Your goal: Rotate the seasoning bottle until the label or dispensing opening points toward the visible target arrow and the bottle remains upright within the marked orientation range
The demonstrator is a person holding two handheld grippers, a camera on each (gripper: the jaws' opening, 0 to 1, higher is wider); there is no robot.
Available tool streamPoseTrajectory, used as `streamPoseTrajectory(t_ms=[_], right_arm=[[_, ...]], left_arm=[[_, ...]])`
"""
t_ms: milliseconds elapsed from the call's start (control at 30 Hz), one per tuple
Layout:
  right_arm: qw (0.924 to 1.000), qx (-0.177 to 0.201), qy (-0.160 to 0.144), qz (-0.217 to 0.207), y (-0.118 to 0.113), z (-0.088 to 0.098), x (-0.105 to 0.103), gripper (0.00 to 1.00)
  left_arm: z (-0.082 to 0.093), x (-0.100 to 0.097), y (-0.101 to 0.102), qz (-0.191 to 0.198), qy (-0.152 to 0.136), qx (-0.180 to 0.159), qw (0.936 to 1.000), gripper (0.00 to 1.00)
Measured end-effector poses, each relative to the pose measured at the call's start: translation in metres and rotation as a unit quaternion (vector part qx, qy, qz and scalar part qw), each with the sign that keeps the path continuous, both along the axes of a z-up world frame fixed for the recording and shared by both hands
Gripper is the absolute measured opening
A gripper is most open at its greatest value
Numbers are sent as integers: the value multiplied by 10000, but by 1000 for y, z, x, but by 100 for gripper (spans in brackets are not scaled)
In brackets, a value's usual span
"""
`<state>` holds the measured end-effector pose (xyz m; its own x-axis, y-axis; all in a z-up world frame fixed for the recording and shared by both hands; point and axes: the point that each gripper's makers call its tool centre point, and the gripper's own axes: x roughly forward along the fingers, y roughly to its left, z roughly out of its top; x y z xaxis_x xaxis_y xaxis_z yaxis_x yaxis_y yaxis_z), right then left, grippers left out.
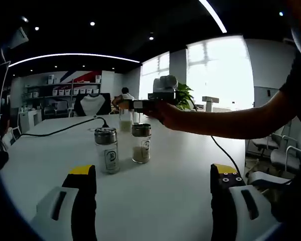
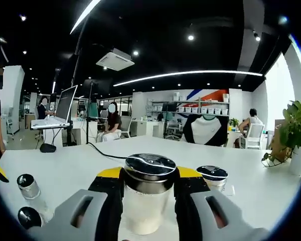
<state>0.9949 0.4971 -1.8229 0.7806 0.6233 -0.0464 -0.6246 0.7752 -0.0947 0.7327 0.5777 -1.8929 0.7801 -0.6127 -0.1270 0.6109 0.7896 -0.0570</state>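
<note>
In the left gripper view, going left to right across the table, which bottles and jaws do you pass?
Left jaw of this view's own hand-held gripper, open → nearer seasoning bottle → second seasoning bottle → right jaw. Behind them, the other hand-held gripper grips a third bottle.

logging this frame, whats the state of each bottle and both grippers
left gripper: open, nothing between its jaws
right gripper: shut on the held bottle
held bottle: upright, lid on
near bottle: upright on the table, capped
second bottle: upright, capped
</note>
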Motion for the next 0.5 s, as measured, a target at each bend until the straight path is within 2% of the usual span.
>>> streamPoseTrajectory(t_ms=[100,500], right_arm=[[9996,-203,-186,86,-8,5,-15,36],[9991,-3,-131,397,-46,13,-83,36]], left_arm=[[1,-1,-6,-57,36,-96,9999,99],[-1,-5,-21,-219,66,-141,9996,97]])
